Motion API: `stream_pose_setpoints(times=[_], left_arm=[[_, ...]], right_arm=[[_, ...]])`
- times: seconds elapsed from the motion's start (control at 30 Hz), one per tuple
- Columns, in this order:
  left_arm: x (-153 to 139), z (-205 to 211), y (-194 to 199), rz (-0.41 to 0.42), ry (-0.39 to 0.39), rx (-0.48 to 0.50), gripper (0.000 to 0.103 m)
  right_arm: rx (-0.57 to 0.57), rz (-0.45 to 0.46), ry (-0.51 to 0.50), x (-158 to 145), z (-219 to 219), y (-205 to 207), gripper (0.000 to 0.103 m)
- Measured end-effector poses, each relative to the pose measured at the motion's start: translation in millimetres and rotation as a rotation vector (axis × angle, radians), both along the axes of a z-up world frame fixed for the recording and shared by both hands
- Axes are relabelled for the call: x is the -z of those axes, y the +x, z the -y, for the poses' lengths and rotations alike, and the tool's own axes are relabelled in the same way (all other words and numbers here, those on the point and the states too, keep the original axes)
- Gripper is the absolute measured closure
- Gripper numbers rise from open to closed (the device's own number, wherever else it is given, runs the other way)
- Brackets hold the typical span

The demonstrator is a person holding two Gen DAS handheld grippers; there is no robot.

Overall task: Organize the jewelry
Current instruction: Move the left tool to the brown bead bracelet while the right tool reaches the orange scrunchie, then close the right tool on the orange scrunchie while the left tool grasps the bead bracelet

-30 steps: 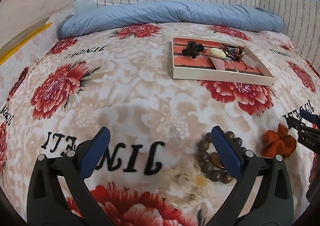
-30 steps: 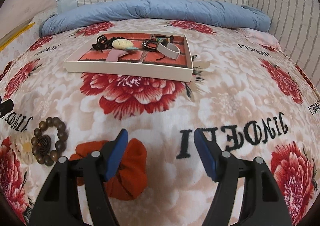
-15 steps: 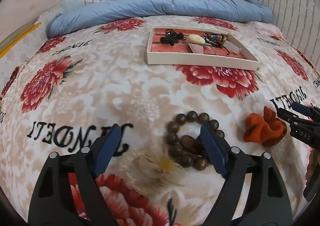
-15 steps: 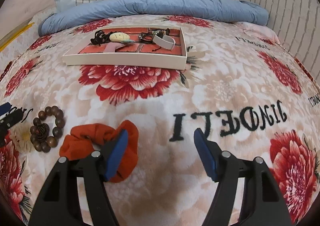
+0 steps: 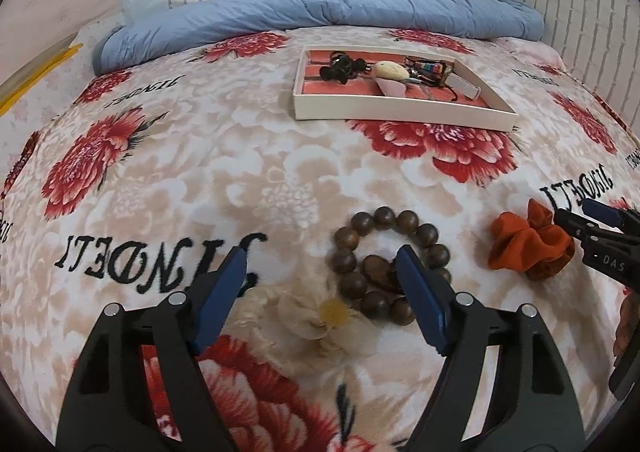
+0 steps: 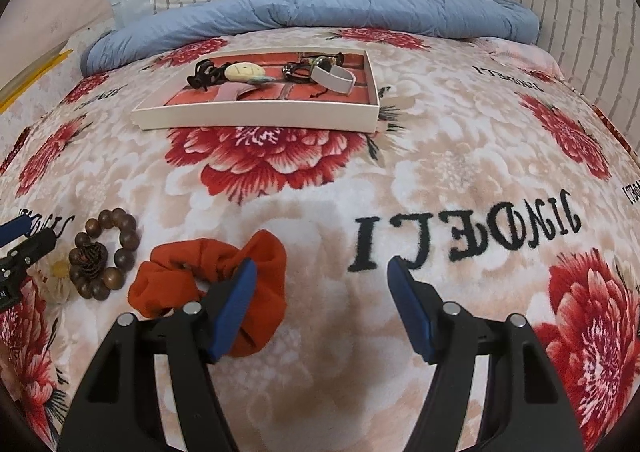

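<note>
Tray (image 5: 400,117): several pieces stowed. Left on bed: bead bracelet (image 5: 390,266), orange scrunchie (image 6: 212,284), cream flower (image 5: 326,318). Left gripper (image 5: 322,264), right gripper (image 6: 320,276): both spread, empty.

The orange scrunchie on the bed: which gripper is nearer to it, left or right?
Right. The right gripper is open with its left finger over the orange scrunchie. The left gripper is open over the wooden bead bracelet, beside the scrunchie.
</note>
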State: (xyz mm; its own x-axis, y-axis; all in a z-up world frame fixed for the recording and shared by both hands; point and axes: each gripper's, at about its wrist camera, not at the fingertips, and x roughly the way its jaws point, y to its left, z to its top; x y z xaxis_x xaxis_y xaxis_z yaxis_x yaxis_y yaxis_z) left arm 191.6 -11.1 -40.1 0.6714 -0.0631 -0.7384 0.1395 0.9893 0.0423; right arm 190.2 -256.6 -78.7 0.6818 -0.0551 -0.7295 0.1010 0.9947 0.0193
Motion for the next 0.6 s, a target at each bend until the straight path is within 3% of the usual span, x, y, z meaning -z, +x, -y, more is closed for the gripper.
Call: stream_pose_setpoints(times=[0.37, 0.6], left_arm=[[5.5, -29.9, -8.3, -0.009, 0.002, -0.043, 0.028], [3.6, -26.4, -9.4, -0.008, -0.037, -0.033, 0.029]], right_arm=[[0.001, -0.01, 0.007, 7.5, -6.8, -1.1, 0.036], [-0.001, -0.007, -0.011, 5.2, -8.3, -0.8, 0.037]])
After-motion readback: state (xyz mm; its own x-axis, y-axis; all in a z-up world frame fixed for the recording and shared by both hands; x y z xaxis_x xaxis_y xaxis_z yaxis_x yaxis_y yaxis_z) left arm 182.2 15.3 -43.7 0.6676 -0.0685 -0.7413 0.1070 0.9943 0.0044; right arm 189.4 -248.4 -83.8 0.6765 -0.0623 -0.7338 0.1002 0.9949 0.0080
